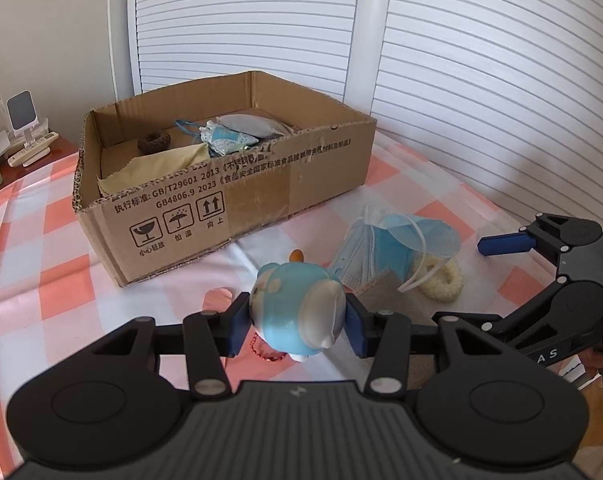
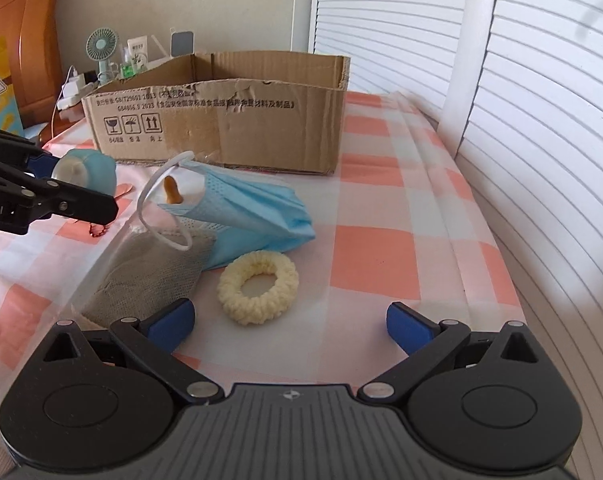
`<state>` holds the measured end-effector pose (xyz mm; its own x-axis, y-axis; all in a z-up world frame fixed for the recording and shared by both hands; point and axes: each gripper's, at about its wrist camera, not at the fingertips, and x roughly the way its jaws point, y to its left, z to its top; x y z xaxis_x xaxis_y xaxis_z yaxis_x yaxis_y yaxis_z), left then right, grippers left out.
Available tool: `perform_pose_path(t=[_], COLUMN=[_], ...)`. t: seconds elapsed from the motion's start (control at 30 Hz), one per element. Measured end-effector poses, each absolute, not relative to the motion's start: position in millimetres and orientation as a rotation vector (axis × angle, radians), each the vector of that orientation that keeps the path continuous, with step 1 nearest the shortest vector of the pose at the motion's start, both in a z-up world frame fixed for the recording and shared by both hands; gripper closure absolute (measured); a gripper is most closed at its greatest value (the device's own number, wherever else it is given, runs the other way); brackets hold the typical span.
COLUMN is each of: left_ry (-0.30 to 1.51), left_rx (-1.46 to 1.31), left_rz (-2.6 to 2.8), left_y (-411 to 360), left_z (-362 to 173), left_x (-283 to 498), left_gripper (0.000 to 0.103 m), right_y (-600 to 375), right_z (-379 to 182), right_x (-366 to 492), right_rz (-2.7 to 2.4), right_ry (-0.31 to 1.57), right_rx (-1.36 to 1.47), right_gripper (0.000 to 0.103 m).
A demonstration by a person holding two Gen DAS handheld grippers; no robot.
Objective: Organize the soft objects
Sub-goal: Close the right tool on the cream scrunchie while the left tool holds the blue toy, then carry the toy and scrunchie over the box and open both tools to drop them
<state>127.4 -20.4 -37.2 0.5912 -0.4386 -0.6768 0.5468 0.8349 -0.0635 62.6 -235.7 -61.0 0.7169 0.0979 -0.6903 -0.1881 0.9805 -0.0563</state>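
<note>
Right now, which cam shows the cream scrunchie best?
Right wrist: the cream scrunchie lies whole and unobstructed ahead of the open right gripper. Left wrist shows it far right, partly covered by the blue mask.

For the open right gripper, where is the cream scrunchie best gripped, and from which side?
Judging by its pose, pinch the near band of the cream scrunchie from above: it lies flat on the tablecloth, hole up, just ahead of the open right gripper, clear of the mask.
</note>
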Motion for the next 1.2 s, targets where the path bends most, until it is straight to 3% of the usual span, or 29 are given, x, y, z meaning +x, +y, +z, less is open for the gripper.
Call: perform_pose_path(t=[0.6, 0.97, 1.2], left_ry=[0.746, 0.748, 0.753], left_rx=[0.149, 0.157, 0.174], left_rz=[-0.567, -0.566, -0.572], left_y=[-13, -11, -11], left_z=[-37, -35, -32], left_x=[126, 124, 121], left_gripper=[0.055, 0.055, 0.055], right_y=[-216, -209, -214], right_z=[-60, -53, -50], right_x=[71, 72, 68], right_rz=[0.194, 0.211, 0.198], right_ry=[0.766, 0.746, 0.760], right_rx=[-0.157, -0.182, -0.174], right_gripper=[0.002, 0.057, 0.064])
